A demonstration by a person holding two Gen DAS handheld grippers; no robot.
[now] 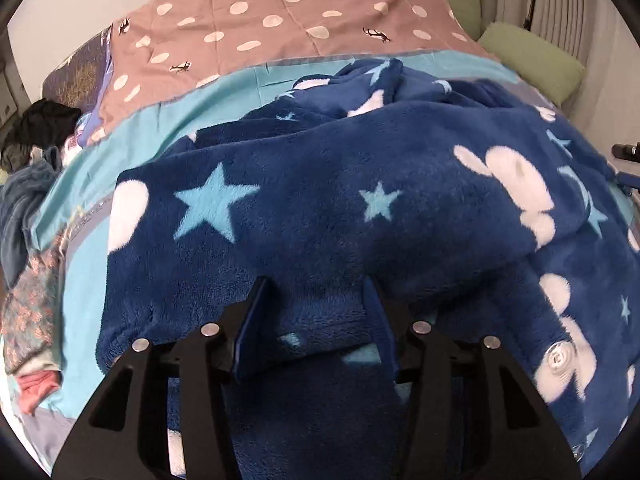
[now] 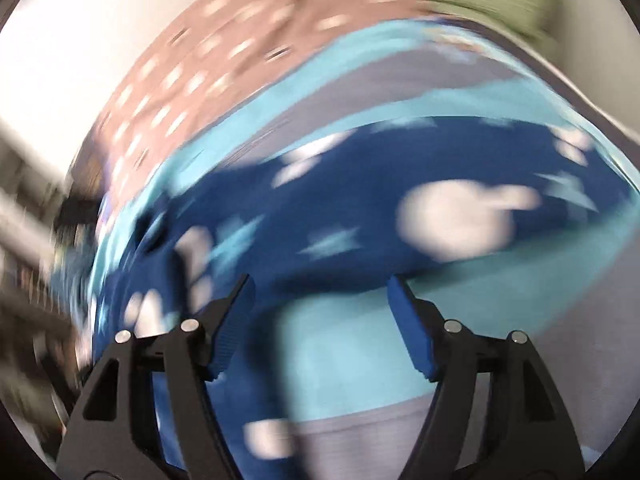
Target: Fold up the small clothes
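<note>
A dark blue fleece garment (image 1: 340,208) with light blue stars and white shapes lies bunched on the light blue bed sheet (image 1: 132,136). My left gripper (image 1: 316,304) sits at its near edge, where a thick fold of the fleece fills the gap between the blue pads. The right wrist view is badly blurred. In it my right gripper (image 2: 320,292) stands wide open over the sheet (image 2: 340,340) with nothing between its fingers. The same garment (image 2: 340,200) lies just ahead and to its left.
A pink cover with white dots (image 1: 280,12) spreads over the far half of the bed. Green cushions (image 1: 532,60) lie at the far right. Several other clothes are heaped along the left edge (image 1: 28,208), with a dark garment (image 1: 44,124) behind them.
</note>
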